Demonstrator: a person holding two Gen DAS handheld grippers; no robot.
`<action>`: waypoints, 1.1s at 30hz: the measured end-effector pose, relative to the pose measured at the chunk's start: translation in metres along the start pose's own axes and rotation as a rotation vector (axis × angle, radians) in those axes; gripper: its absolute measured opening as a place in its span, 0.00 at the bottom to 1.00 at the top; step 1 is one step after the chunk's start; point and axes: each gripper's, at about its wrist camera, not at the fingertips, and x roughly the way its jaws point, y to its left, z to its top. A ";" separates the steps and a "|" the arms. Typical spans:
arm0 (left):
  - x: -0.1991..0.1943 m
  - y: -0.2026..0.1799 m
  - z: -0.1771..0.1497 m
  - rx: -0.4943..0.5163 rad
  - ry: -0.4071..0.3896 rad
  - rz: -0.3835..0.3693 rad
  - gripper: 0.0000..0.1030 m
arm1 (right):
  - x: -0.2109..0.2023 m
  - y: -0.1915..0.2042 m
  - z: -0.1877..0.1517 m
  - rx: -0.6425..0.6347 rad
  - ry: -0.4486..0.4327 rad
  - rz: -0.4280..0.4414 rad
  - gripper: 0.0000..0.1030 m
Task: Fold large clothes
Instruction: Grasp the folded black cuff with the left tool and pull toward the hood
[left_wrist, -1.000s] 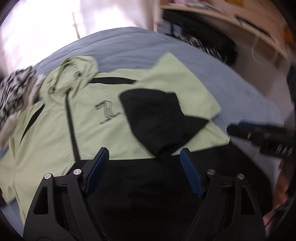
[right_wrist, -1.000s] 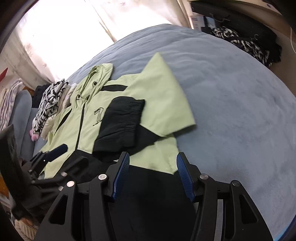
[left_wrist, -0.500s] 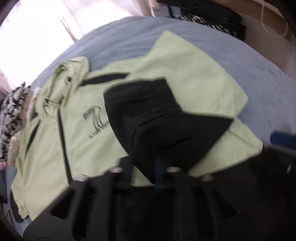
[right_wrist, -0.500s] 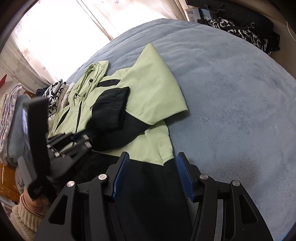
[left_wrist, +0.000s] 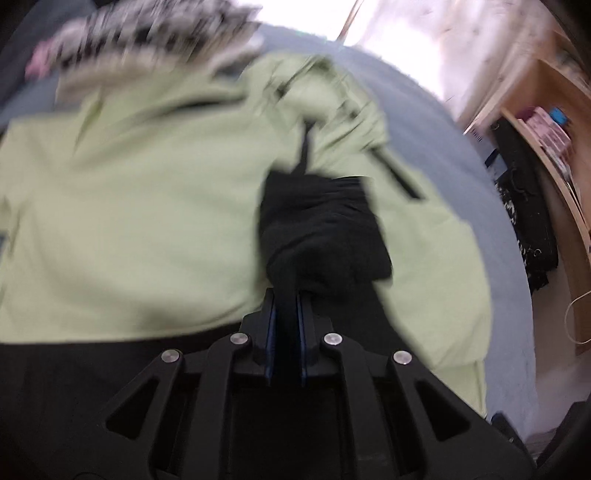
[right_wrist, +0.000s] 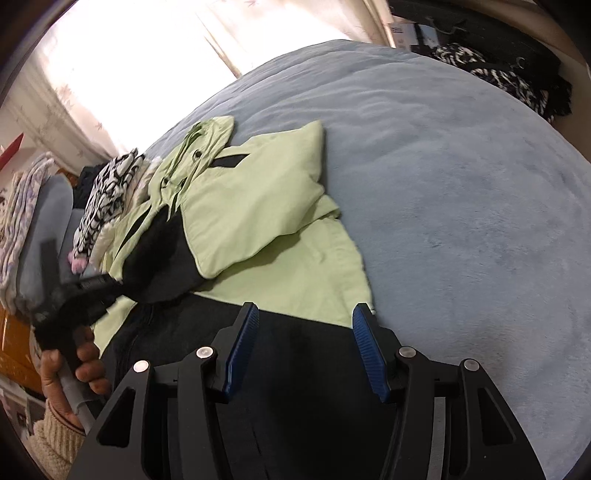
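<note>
A light green jacket (right_wrist: 258, 195) with a black hem lies spread on the blue-grey bed (right_wrist: 461, 184), one sleeve folded across its chest. My left gripper (left_wrist: 286, 295) is shut on the black cuff end of that sleeve (left_wrist: 321, 229), with the cloth bunched just past its blue pads. In the right wrist view the same gripper (right_wrist: 110, 284) shows at the left, held by a hand (right_wrist: 74, 365), pinching the black sleeve (right_wrist: 162, 254). My right gripper (right_wrist: 306, 314) hangs open over the jacket's black hem with nothing between its fingers. The left wrist view is blurred.
A black-and-white patterned garment (right_wrist: 107, 188) lies by the jacket's hood. Folded fabrics (right_wrist: 22, 221) are stacked at the far left. Dark clothes (right_wrist: 498, 66) sit past the bed's far right edge, beside a wooden shelf (left_wrist: 546, 147). Bare bed stretches to the right of the jacket.
My left gripper went from wide open to shut on the black sleeve end, rolling and swinging toward the left of the jacket. The right gripper barely moved.
</note>
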 end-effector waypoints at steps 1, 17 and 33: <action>0.003 0.009 -0.002 -0.012 0.019 -0.010 0.07 | 0.000 0.003 0.000 -0.005 0.001 0.000 0.52; -0.039 -0.049 0.019 0.379 -0.149 0.024 0.59 | 0.005 0.019 0.002 -0.056 0.034 0.019 0.52; 0.095 -0.116 0.016 0.492 0.132 0.307 0.72 | 0.009 0.014 0.001 -0.078 0.054 0.013 0.52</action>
